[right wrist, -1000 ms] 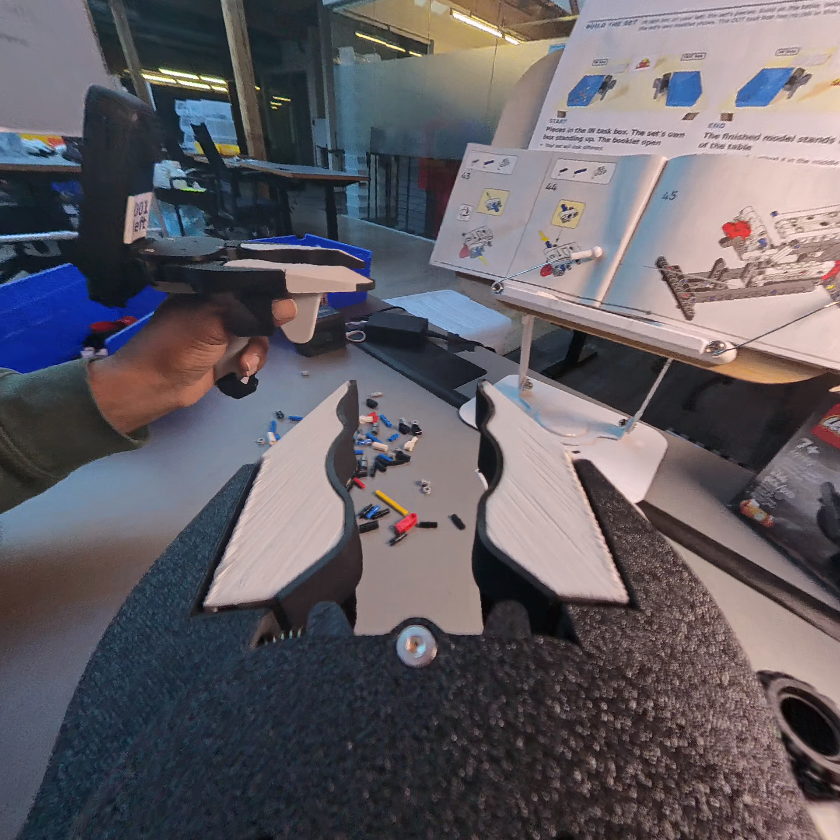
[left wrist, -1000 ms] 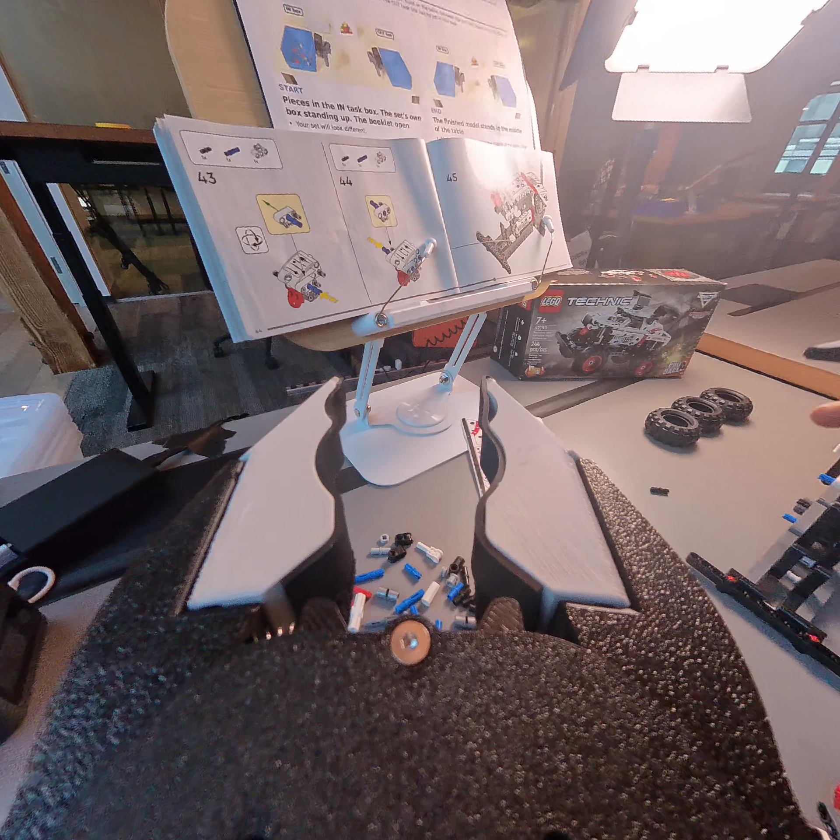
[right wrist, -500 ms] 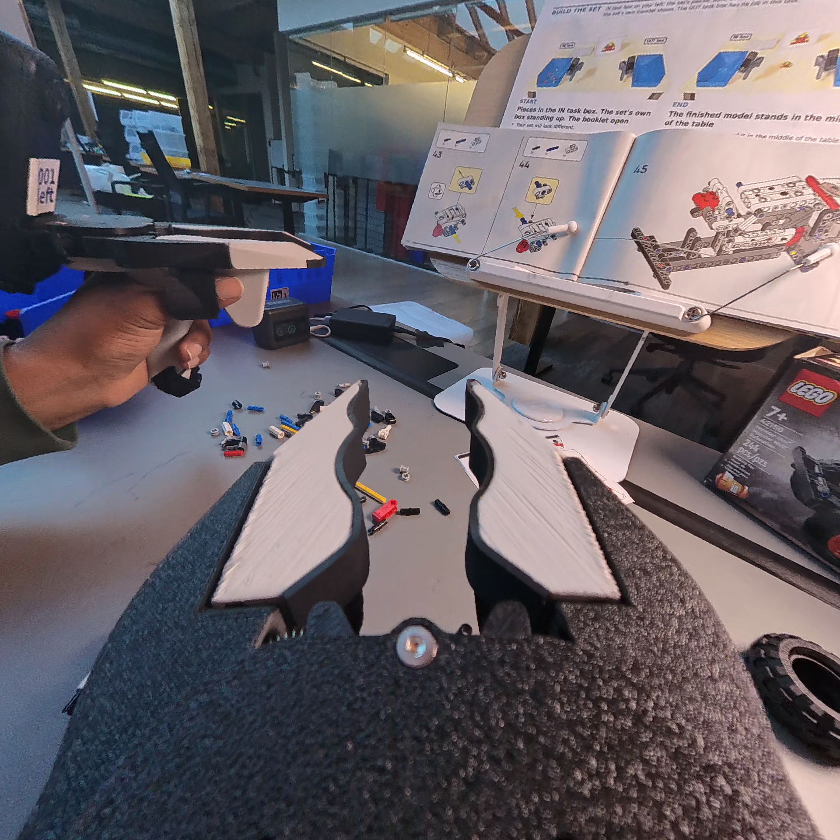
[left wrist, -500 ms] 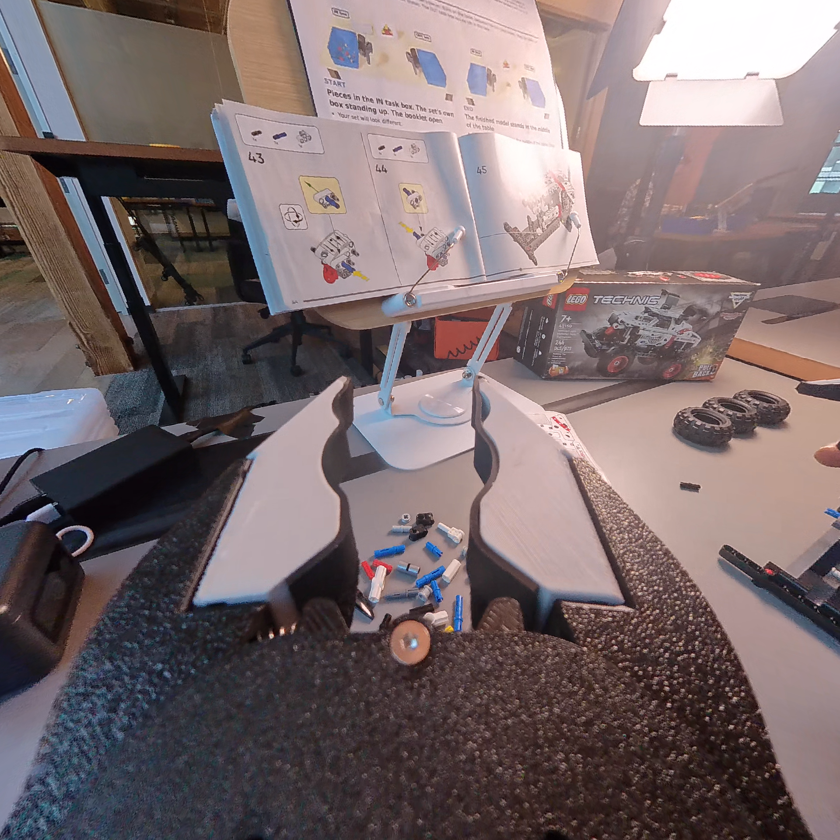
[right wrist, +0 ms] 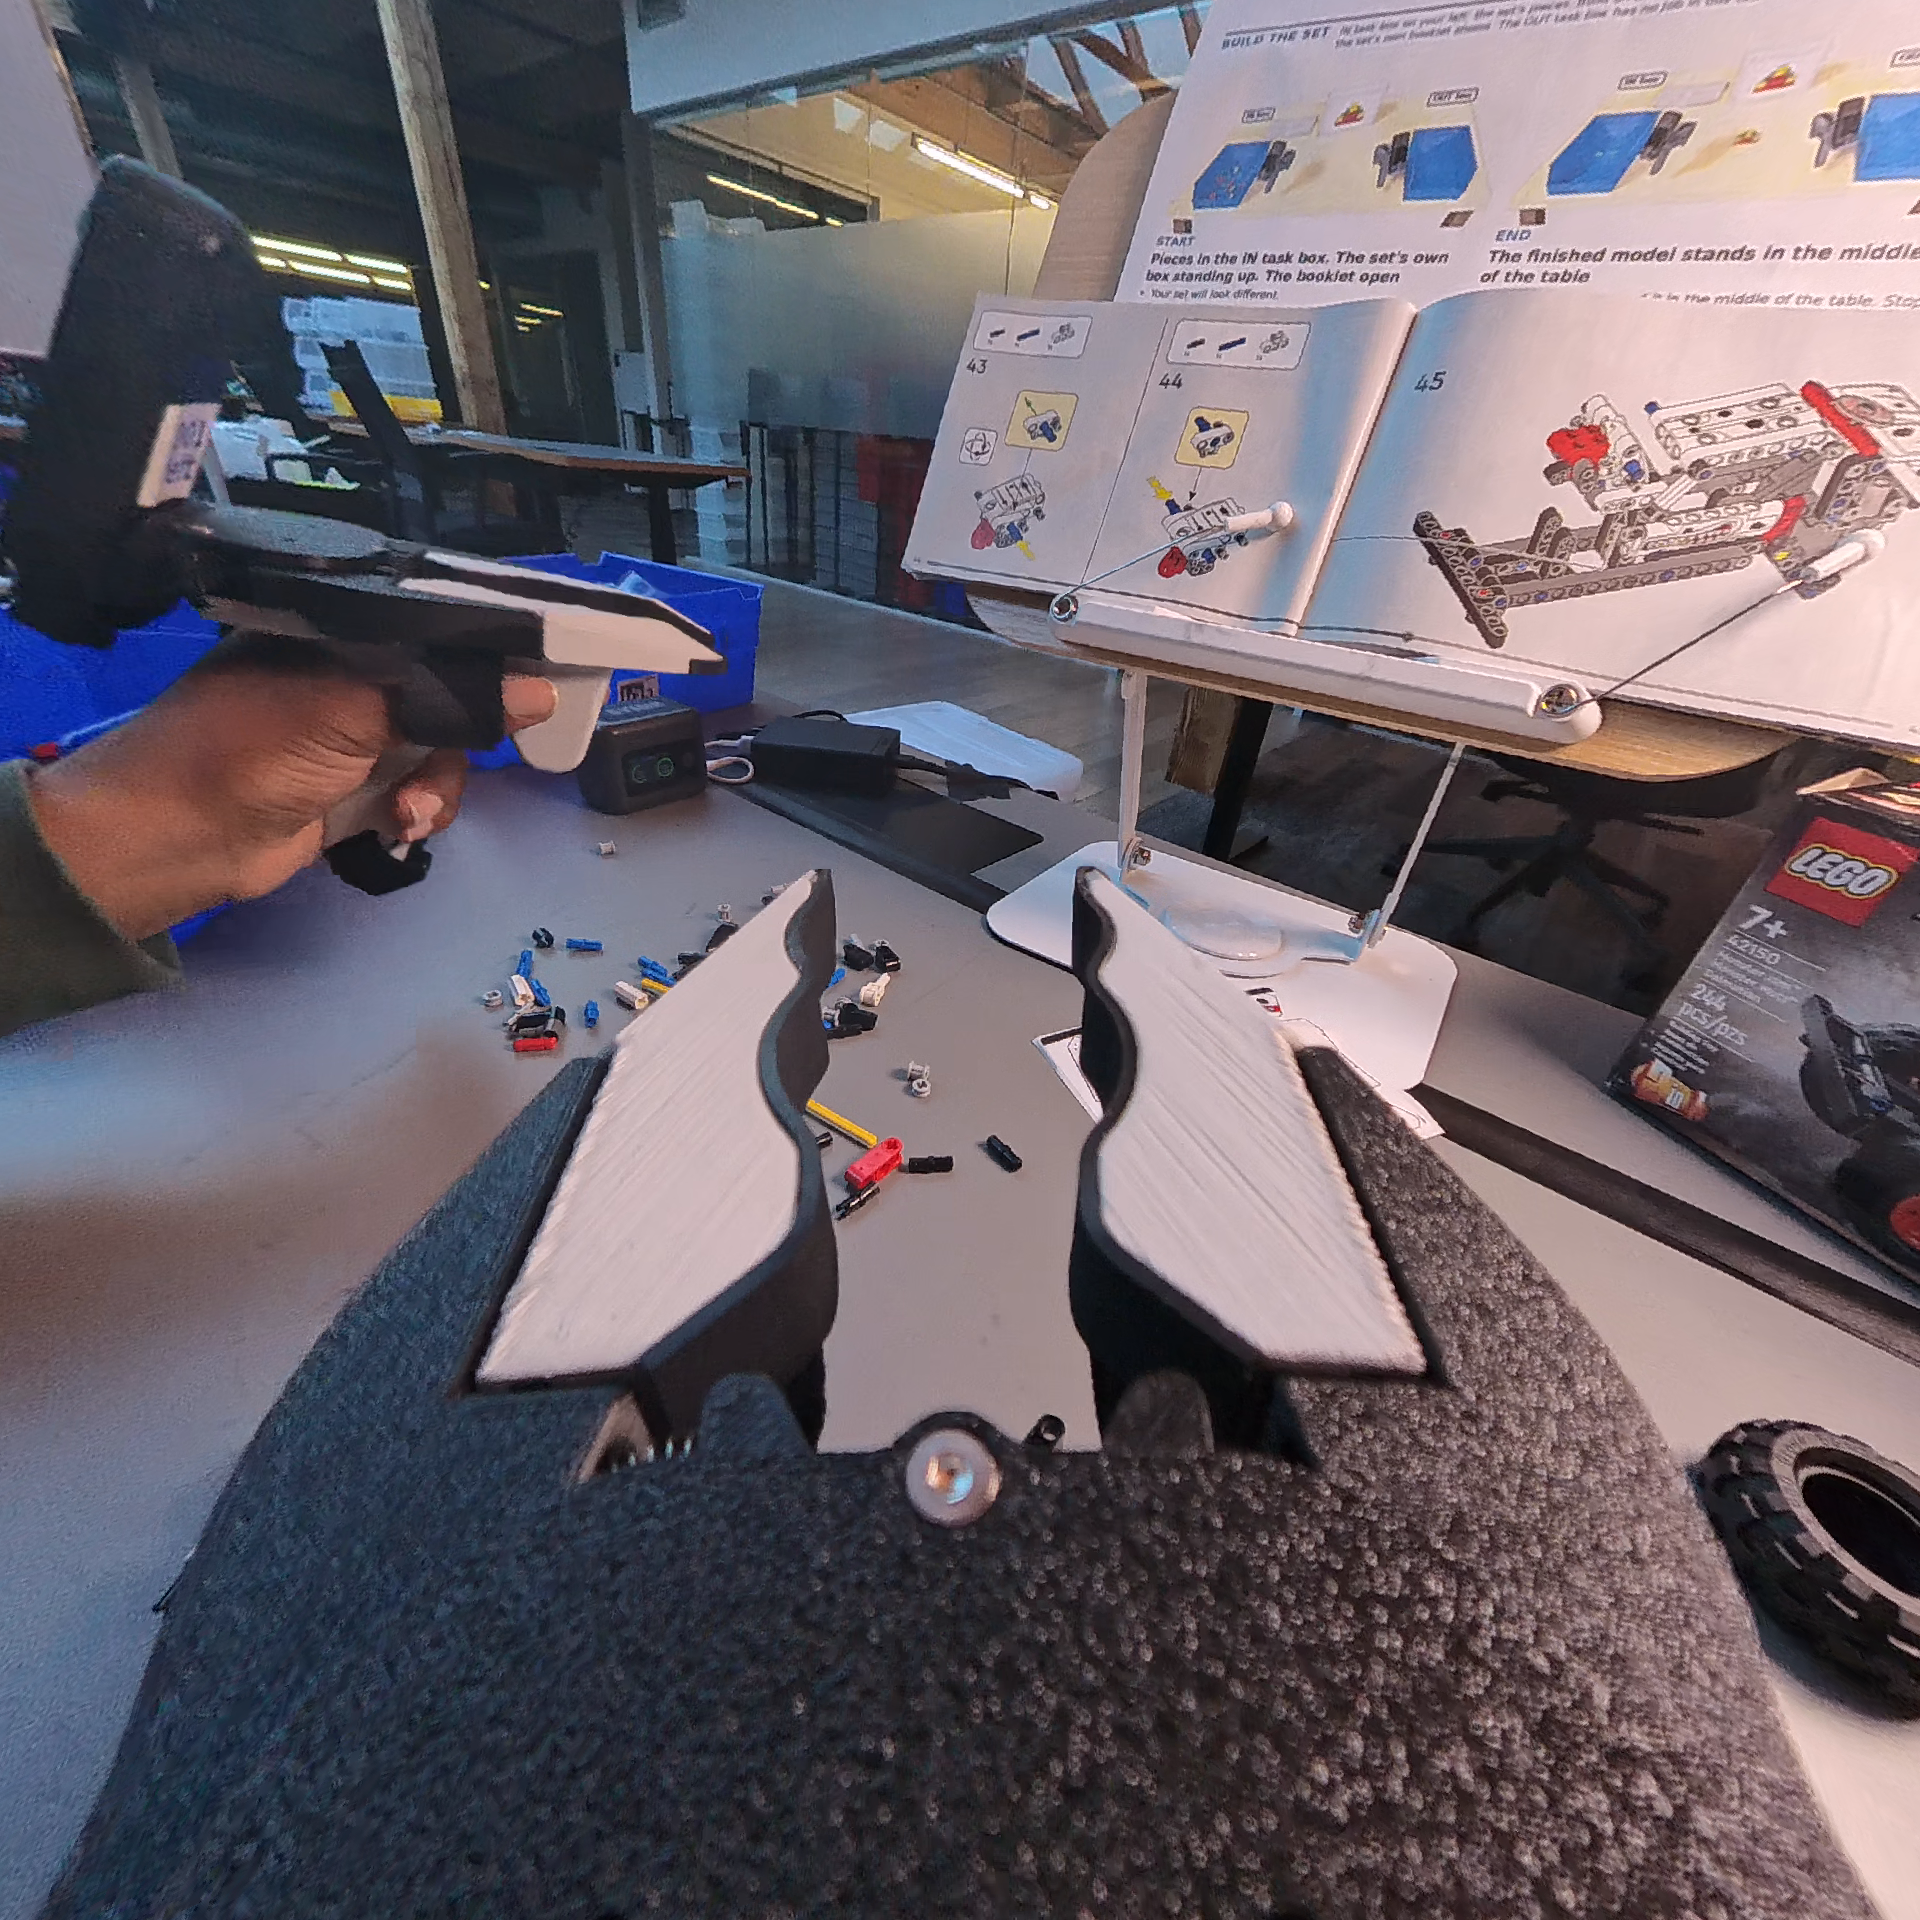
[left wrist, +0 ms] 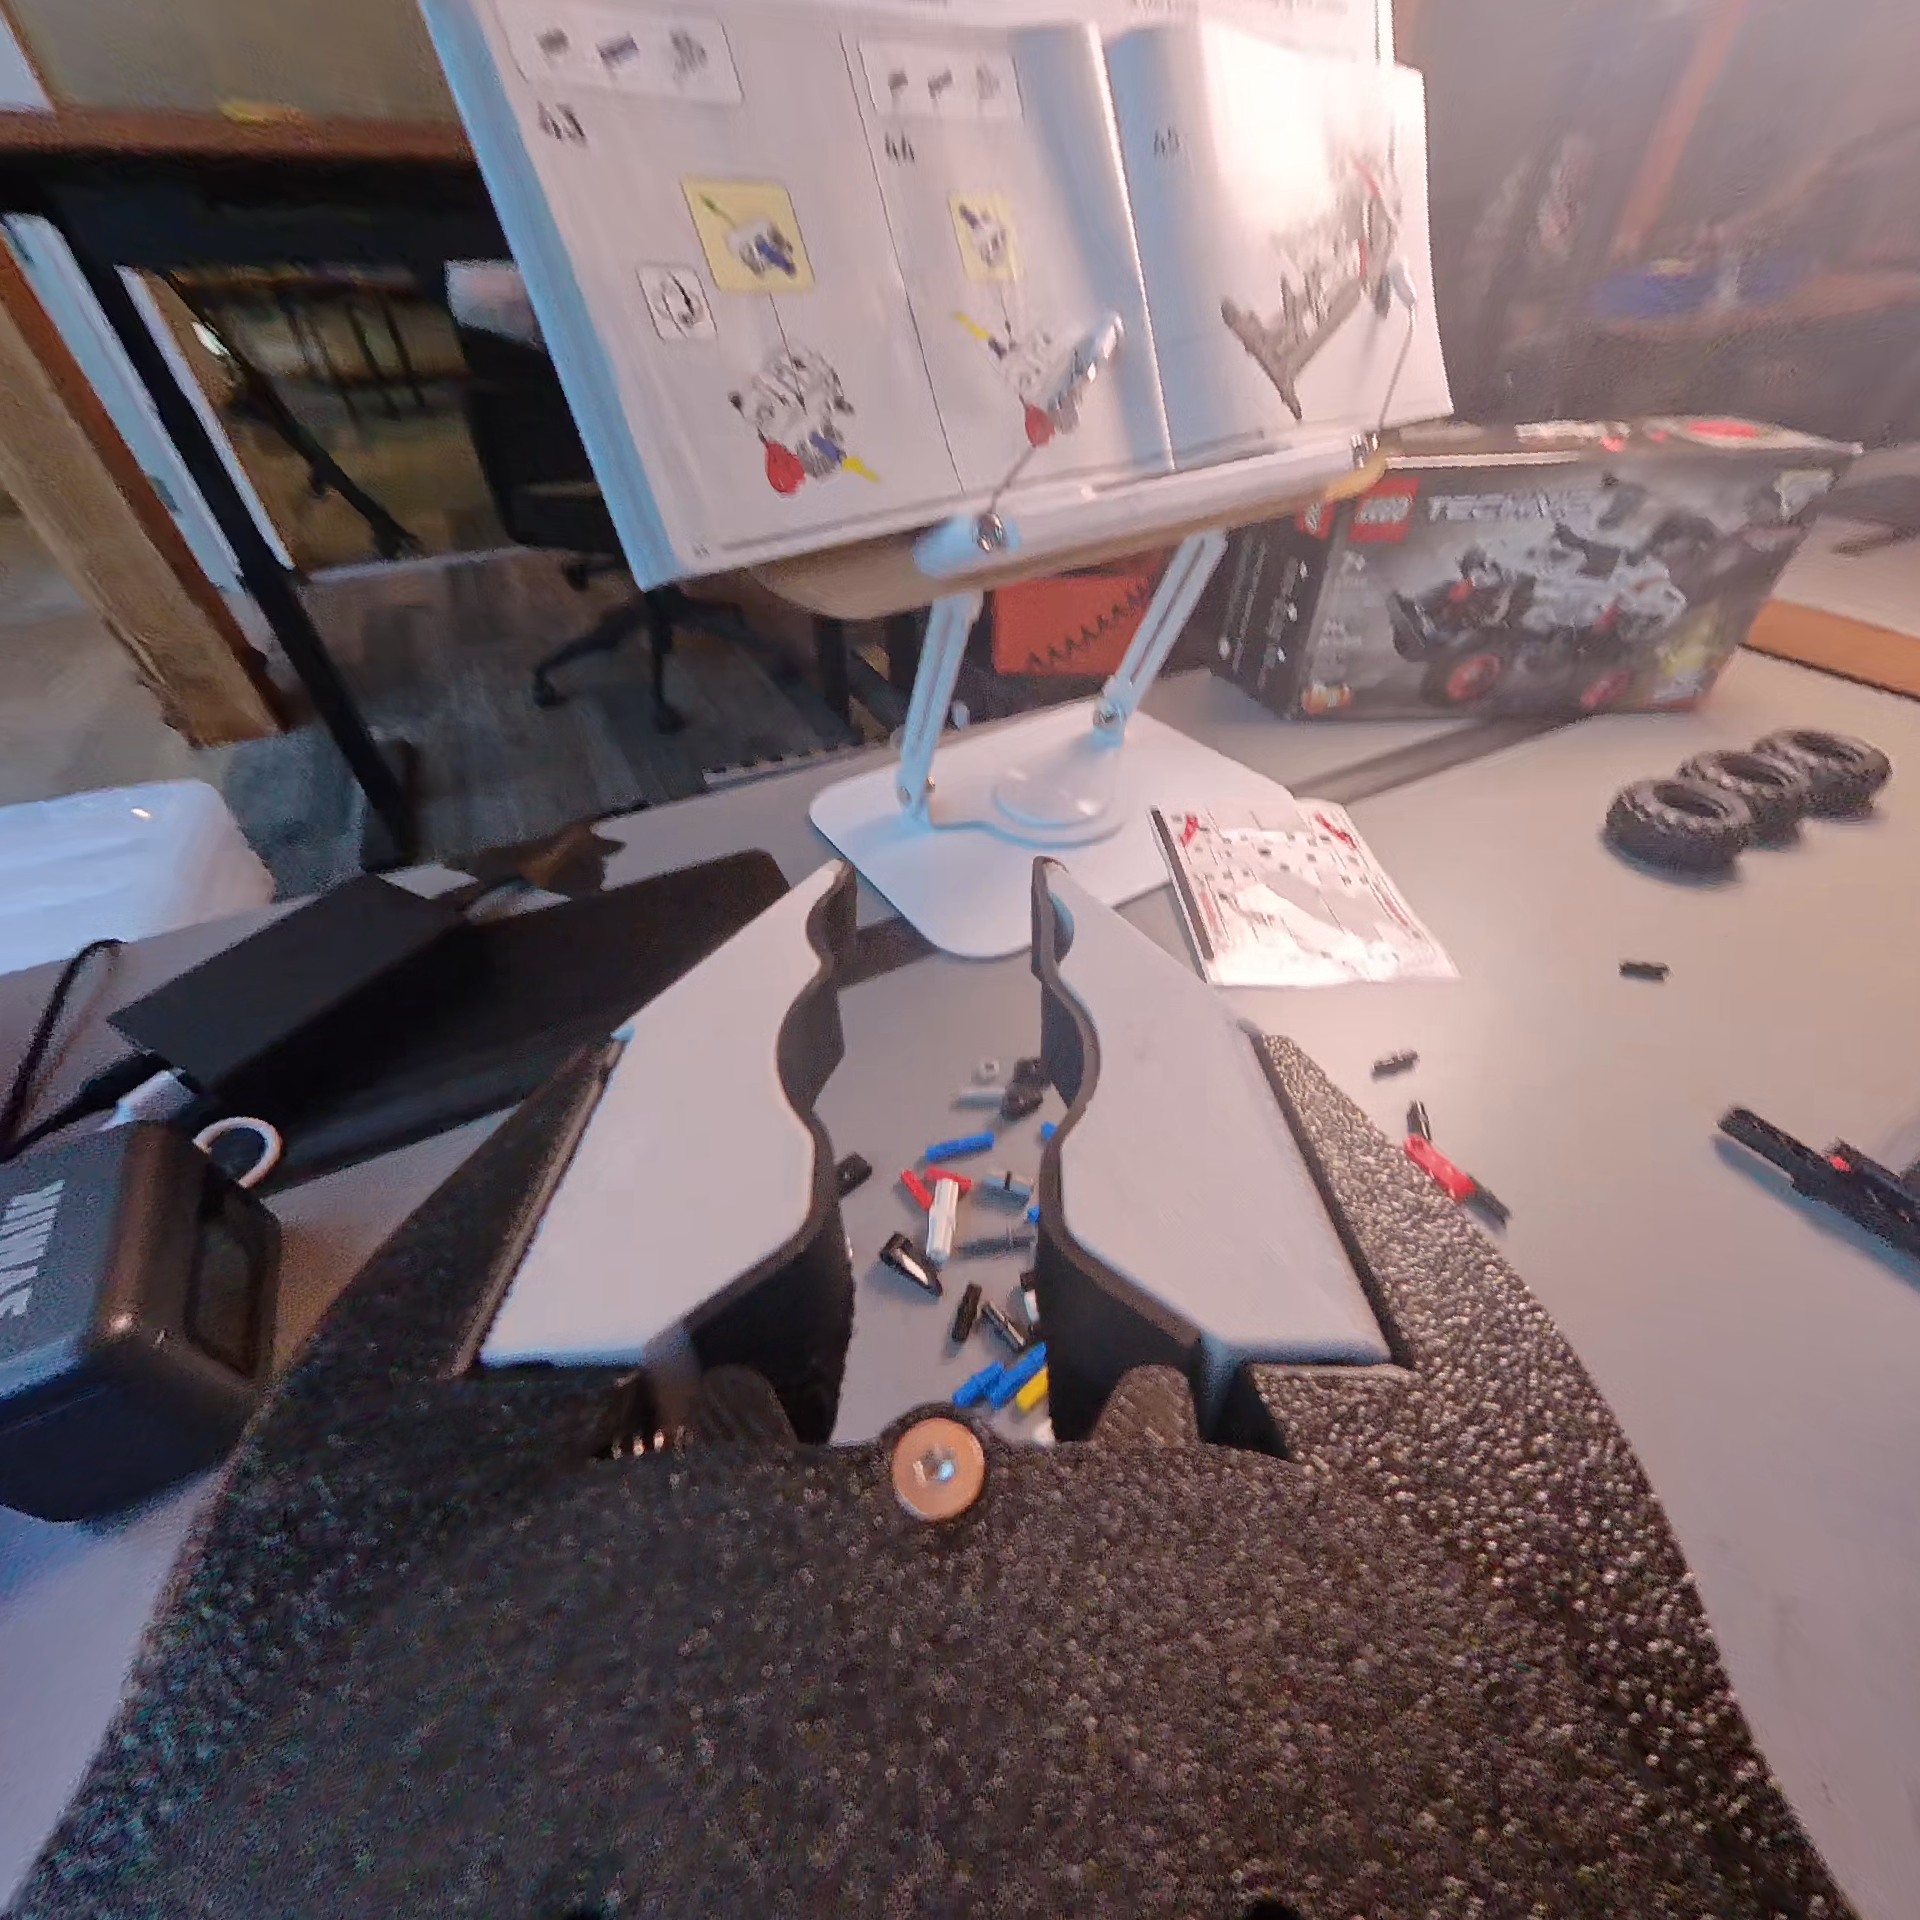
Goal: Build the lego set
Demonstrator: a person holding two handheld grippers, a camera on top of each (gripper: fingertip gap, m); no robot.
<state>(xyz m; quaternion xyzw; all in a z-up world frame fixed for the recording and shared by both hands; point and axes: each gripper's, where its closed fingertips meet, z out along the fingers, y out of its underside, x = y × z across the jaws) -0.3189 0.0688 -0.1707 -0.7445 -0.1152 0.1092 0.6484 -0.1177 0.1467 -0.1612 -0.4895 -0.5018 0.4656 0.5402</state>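
My left gripper [left wrist: 943, 883] is open and empty, hovering over a scatter of small loose lego pieces [left wrist: 966, 1216] on the grey table [left wrist: 1558, 1558]. My right gripper [right wrist: 954, 894] is open and empty above the table, near a red piece [right wrist: 873, 1162] and a yellow axle [right wrist: 840, 1122]. The right wrist view also shows the left gripper [right wrist: 582, 634] in a hand [right wrist: 239, 769], above more loose pieces [right wrist: 582, 987]. The open instruction booklet [right wrist: 1455, 499] rests on a white stand [right wrist: 1226, 935]. A partly built black frame [left wrist: 1829, 1174] lies at the right.
The lego box [left wrist: 1507, 582] stands behind three black tyres [left wrist: 1745, 800]. Another tyre [right wrist: 1829, 1548] lies by my right gripper. A sticker sheet [left wrist: 1299, 904] lies beside the stand base. A black power unit [left wrist: 125, 1320] and a black pad [left wrist: 416, 997] sit at the left. A blue bin [right wrist: 665, 613] is behind. The gap from one gripper's tips to the other's is roughly 20 cm. To reach the black power unit [left wrist: 125, 1320] in a straight line is about 20 cm for my left fingers, about 40 cm for my right. Seen from the right wrist view [right wrist: 617, 734] as well.
The left gripper has shifted over the loose pieces and its jaws have narrowed somewhat; its view is now blurred. The right gripper has drifted closer to the pieces and narrowed slightly.
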